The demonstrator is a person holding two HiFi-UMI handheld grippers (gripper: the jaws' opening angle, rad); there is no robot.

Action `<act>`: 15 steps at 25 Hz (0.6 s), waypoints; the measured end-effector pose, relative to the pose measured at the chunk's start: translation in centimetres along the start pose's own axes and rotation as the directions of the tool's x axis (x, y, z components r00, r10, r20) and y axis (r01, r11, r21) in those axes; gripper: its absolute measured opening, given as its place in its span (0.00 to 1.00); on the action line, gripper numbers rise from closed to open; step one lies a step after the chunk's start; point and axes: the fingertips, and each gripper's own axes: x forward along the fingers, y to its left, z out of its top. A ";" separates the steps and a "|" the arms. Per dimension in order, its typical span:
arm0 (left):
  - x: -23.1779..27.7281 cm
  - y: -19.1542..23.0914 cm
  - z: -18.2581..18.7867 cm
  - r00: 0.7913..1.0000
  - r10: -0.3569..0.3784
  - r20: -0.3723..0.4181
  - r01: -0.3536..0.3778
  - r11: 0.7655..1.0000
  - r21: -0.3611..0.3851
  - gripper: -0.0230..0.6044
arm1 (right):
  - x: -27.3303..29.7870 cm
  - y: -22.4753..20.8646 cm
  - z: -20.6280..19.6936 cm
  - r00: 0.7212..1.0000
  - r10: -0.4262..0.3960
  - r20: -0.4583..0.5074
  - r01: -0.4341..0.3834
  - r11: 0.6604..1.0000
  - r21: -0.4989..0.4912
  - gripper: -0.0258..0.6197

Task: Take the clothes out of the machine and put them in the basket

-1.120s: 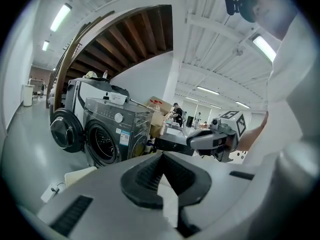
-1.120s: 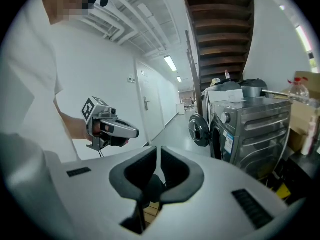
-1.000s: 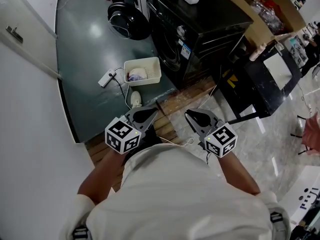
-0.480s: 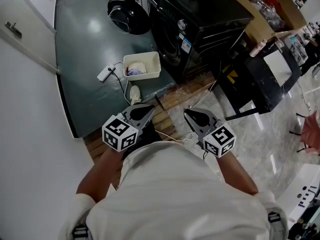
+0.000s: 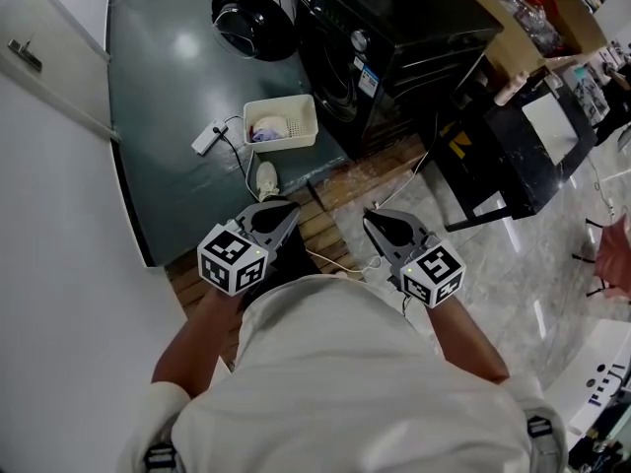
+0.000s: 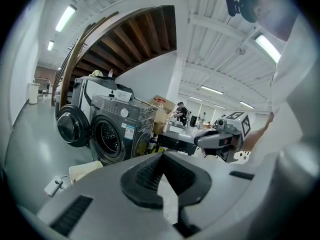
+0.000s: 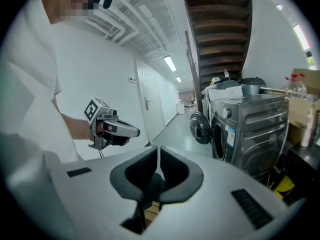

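1. Currently, the person (image 5: 345, 382) is holding both grippers close to the chest, well apart from the dark washing machine (image 5: 394, 28).
2. Left tongs (image 5: 288, 209) are pressing together with nothing between them, pointing toward the machine.
3. Right tongs (image 5: 372, 218) are likewise sitting closed together and empty.
4. Its round door (image 5: 251, 23) is hanging open beside the drum (image 6: 107, 139), which is looking too dark to tell what is lying inside.
5. White basket (image 5: 309, 131) is sitting on the dark floor (image 5: 168, 87) just in front of the machine, holding a small heap of pale clothes (image 5: 264, 131).
6. White power strip (image 5: 207, 142) is lying just left of the basket.
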 end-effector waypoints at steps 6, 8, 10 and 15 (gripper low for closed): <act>0.4 -0.1 -0.1 1.000 0.000 -0.008 0.000 1.000 -0.001 0.03 | -0.3 -0.3 -0.4 1.000 -0.008 0.003 0.008 1.000 0.006 0.07; 0.7 -0.2 -0.2 1.000 0.000 -0.009 0.000 1.000 -0.004 0.03 | -0.4 -0.4 -0.7 1.000 -0.009 0.000 0.009 1.000 0.012 0.07; 1.0 -0.1 -0.1 1.000 -0.001 -0.011 0.001 1.000 -0.005 0.03 | -0.5 -0.6 -0.8 1.000 -0.009 -0.001 0.009 1.000 0.016 0.07; 1.6 -0.5 -0.1 1.000 -0.007 -0.013 0.007 1.000 -0.007 0.03 | -0.7 -1.0 -1.1 1.000 -0.007 -0.002 0.007 1.000 0.021 0.07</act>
